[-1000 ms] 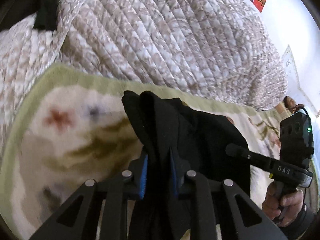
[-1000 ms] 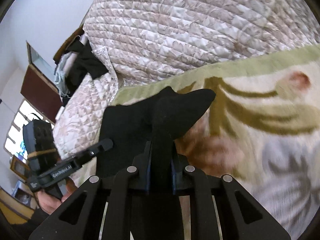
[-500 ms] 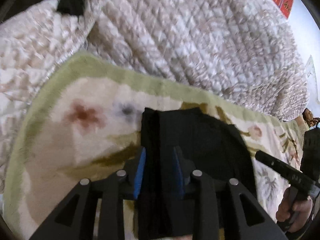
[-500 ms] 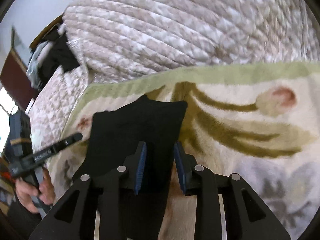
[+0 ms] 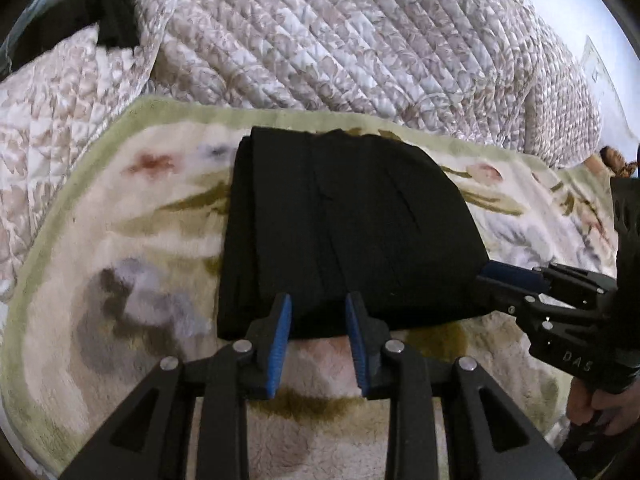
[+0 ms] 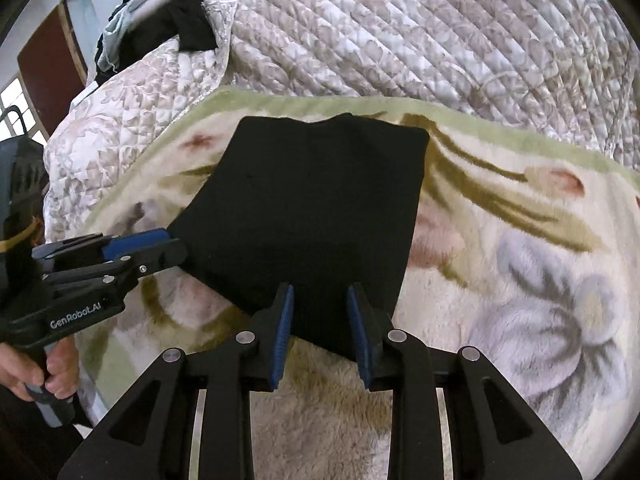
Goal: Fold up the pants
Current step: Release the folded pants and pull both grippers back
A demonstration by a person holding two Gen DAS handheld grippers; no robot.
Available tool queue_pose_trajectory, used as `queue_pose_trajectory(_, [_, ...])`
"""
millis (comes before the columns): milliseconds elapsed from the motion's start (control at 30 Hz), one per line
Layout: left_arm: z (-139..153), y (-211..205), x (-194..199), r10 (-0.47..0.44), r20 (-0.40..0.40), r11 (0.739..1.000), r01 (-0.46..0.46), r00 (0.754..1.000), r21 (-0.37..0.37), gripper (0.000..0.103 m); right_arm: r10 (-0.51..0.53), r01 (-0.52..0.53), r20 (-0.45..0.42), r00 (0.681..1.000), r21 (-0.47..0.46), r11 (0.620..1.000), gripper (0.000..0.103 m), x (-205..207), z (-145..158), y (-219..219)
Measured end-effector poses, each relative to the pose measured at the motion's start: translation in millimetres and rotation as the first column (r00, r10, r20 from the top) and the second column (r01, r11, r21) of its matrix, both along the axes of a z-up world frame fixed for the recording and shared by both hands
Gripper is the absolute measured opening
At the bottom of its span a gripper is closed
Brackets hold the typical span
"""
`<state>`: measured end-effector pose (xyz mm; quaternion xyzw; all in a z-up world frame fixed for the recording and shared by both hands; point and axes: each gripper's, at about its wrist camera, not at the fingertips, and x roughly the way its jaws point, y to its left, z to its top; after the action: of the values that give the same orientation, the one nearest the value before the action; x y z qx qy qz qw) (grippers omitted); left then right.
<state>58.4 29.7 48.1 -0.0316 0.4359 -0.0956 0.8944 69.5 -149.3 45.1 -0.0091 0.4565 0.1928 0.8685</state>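
While you've got both grippers hanging over the near edge of the black pants (image 5: 344,224), the pants themselves are lying flat as a folded rectangle on the floral fleece blanket (image 5: 120,264), which is spread over the bed in front of a big quilted comforter (image 5: 360,40). Your left gripper (image 5: 318,316) has its blue-padded fingers (image 5: 280,336) spread apart, tips sitting over the near hem of the fabric without pinching any of it. Same deal with your right gripper (image 6: 320,312): fingers (image 6: 362,332) parted, near edge of the pants showing in the gap, nothing clamped. From the left wrist view you can see the right gripper's tips just beside the pants' right side, and your right hand (image 5: 600,404) wrapped around its handle. From the right wrist view your left hand (image 6: 44,364) grips the other handle. A pile of dark clothes (image 6: 168,20) sits far back by the headboard.
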Motion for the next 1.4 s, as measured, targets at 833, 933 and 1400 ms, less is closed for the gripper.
queue_pose_trajectory(833, [-21.7,-8.4,-32.2,0.077,-0.054,0.992,-0.071,0.996,0.1,0.037,-0.047,0.046,-0.024,0.999,-0.017,0.999,0.031,-41.9,-16.1,-10.9])
queue_pose_trajectory(933, [-20.9,-7.5,-30.5,0.085,-0.054,0.992,-0.079,0.995,0.097,0.037,-0.042,0.041,-0.013,0.999,-0.023,0.999,0.031,-41.8,-15.6,-8.2])
queue_pose_trajectory(1400, [-9.3,-2.8,-11.0,0.115,-0.014,0.993,-0.115,0.993,0.033,0.03,-0.092,0.09,0.086,0.992,0.029,0.996,0.025,-28.6,1.2,-9.1])
